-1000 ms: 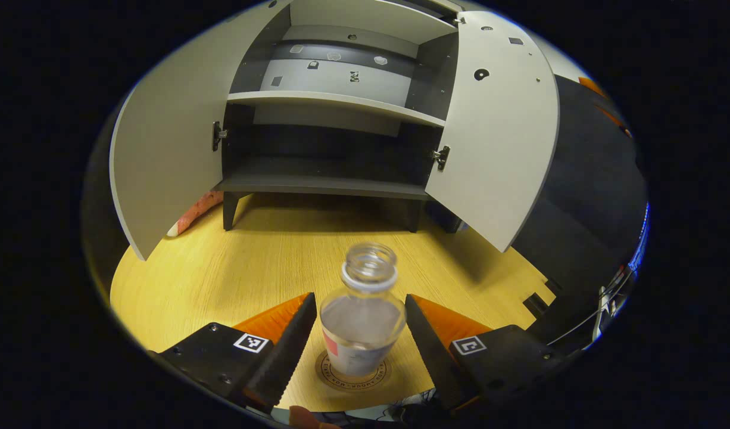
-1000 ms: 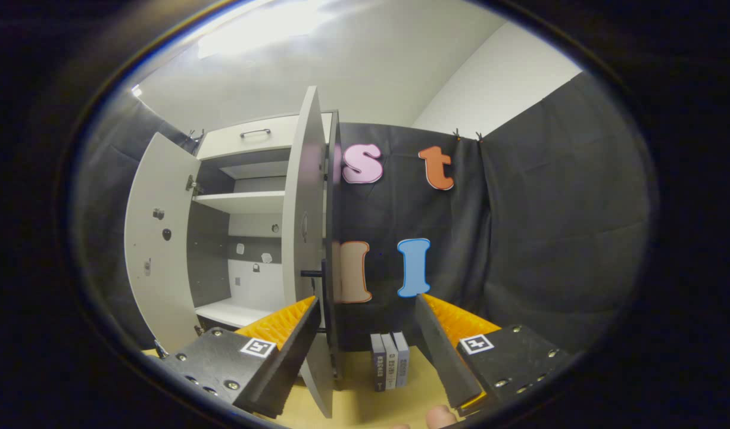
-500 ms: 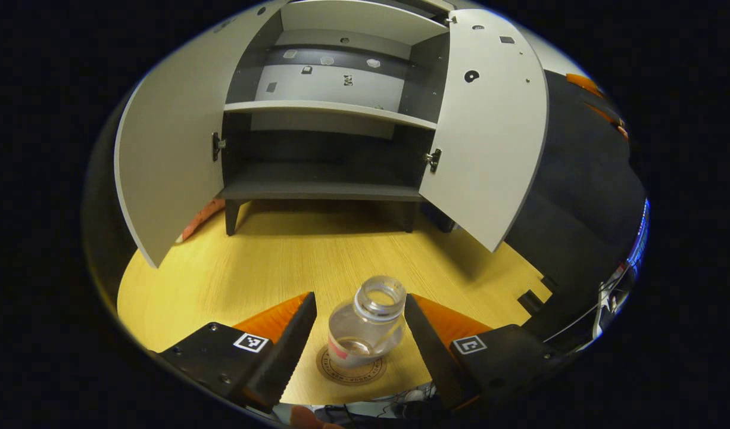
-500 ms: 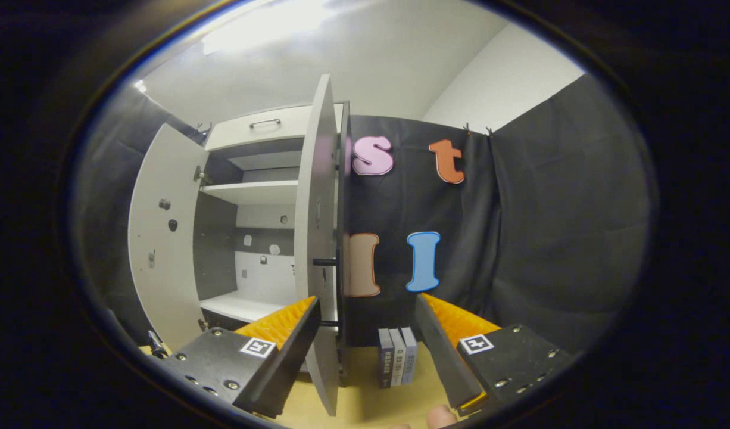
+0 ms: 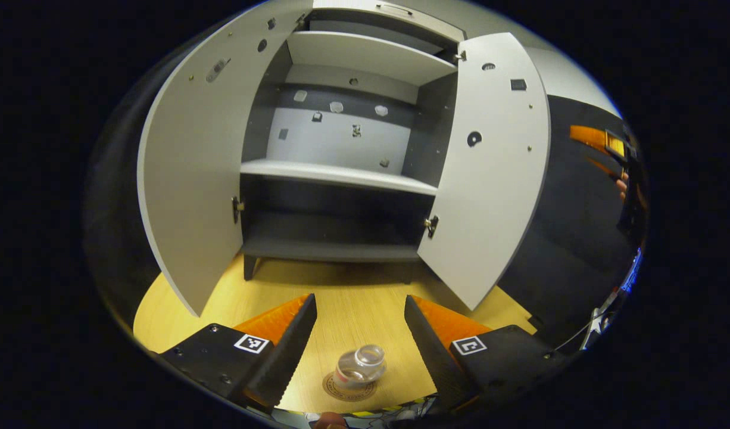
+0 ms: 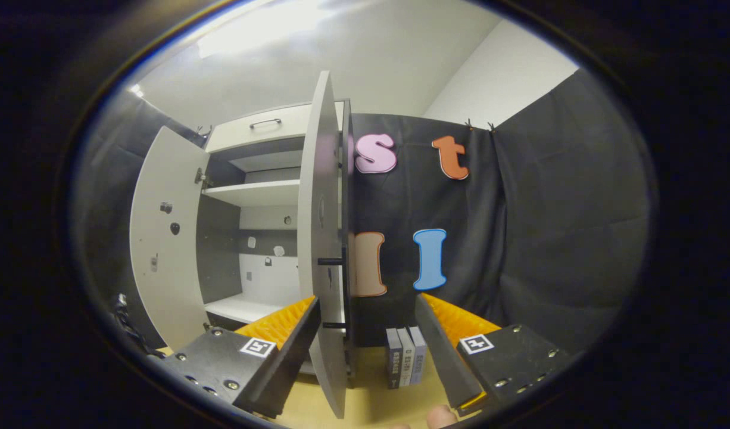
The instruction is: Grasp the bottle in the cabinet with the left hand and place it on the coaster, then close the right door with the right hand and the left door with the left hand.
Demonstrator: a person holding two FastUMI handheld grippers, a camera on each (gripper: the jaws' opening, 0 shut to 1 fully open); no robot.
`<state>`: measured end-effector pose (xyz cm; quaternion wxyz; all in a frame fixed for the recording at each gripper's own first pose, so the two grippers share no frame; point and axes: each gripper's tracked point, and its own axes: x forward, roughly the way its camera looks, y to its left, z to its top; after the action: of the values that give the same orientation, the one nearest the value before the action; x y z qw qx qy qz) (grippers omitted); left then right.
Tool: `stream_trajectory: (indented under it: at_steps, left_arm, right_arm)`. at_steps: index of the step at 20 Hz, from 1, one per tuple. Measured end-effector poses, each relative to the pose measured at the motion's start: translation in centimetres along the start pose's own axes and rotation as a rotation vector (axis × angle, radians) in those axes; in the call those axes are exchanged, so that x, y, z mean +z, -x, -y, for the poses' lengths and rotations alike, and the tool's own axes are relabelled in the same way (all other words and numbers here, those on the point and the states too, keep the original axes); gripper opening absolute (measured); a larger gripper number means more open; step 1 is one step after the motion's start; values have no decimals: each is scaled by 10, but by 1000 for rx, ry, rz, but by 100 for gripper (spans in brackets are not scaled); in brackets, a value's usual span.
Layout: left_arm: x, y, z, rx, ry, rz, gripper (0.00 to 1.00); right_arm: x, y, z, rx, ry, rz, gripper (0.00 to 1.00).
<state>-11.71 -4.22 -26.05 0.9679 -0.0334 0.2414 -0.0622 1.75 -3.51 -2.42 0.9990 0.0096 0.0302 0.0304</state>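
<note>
Bottle point(image 5: 360, 368) stands upright on the round coaster point(image 5: 348, 388), down on the wooden tabletop point(image 5: 222, 286) in front of the cabinet point(image 5: 341, 173). We take the placing as done. In the left gripper view the left gripper point(image 5: 360, 339) hangs above the bottle with its fingers spread wide, holding nothing and well clear of the glass.

Step in hand, as we judge it: shutting the right door point(image 6: 323, 250). In the right gripper view the right gripper point(image 6: 368, 351) is likewise parted and empty, with the door's free edge standing between the fingers, just ahead of them. We cannot tell whether either finger touches the panel.

To do it well, we would:
- push on the door's outer face near the free edge, far from the hinges, where least force is needed
- keep clear of the dark bar handle point(image 6: 332, 261) so a finger does not snag on it
- follow the door's arc round and ease off near the frame, so it seats without slamming or bouncing back
- keep the left gripper raised and back, so the bottle is not knocked off the coaster

The left door point(image 5: 192, 179) comes after.

Count:
- bottles: one
- coasters: one
- cabinet doors: two, both open
- shelves inside: two pale ones, plus the dark floor board
- books point(image 6: 405, 364) upright by the booth wall: three
- grippers: two
</note>
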Motion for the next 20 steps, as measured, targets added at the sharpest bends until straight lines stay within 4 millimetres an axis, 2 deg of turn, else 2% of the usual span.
stream_trajectory:
  at_steps: [2, 4, 6, 10, 17, 18, 20]
  left_arm:
    - [33, 5, -8, 31, 0, 52, 96]
    - [57, 10, -14, 49, 8, 75, 96]
    - [87, 20, -24, 88, 19, 122, 96]
    - [134, 44, -46, 196, 75, 207, 96]
    - [181, 90, -92, 351, 170, 282, 96]
    - [186, 97, -100, 372, 167, 301, 95]
    - [189, 112, -118, 425, 151, 318, 95]
  right_arm:
    - [-2, -1, 0, 2, 1, -4, 96]
    - [-4, -1, 1, 2, 2, -7, 96]
    - [-6, -1, 2, -3, 5, -8, 96]
    - [-9, -3, 6, -15, 10, -16, 96]
    - [-7, -21, 8, -14, 21, -10, 96]
    - [-8, -26, 8, -10, 18, -15, 94]
    - [-9, -34, 8, -3, 6, -25, 96]
